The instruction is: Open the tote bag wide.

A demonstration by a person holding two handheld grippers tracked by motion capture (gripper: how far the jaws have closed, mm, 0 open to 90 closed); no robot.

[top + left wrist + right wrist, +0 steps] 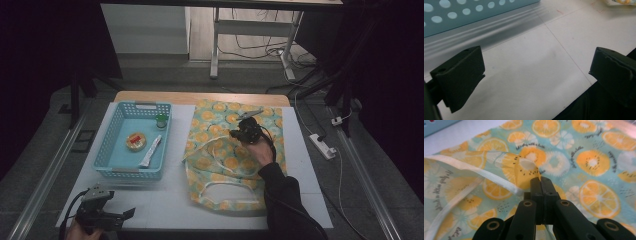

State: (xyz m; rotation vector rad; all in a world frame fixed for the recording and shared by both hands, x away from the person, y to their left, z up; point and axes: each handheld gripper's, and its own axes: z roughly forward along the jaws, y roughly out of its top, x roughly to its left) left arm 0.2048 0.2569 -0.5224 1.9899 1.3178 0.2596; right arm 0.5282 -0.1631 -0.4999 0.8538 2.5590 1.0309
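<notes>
A teal cloth (220,155) printed with orange slices and trimmed with white straps lies spread on the right half of the white mat. My right gripper (234,133) rests on its upper middle, held by a hand in a dark sleeve. In the right gripper view the jaws of the right gripper (541,180) are shut on a raised fold of the cloth (589,162), which puckers just past the tips. My left gripper (128,214) sits low at the mat's front left corner. It stands open in the left gripper view (536,65), with bare mat between its fingers (461,75).
A light blue perforated basket (112,150) stands at the left and holds a small green-capped bottle (161,120), a round red-and-yellow item (136,141) and a white sachet (151,151). Its wall (474,12) lies just beyond the left gripper. A power strip (322,146) lies off the table's right.
</notes>
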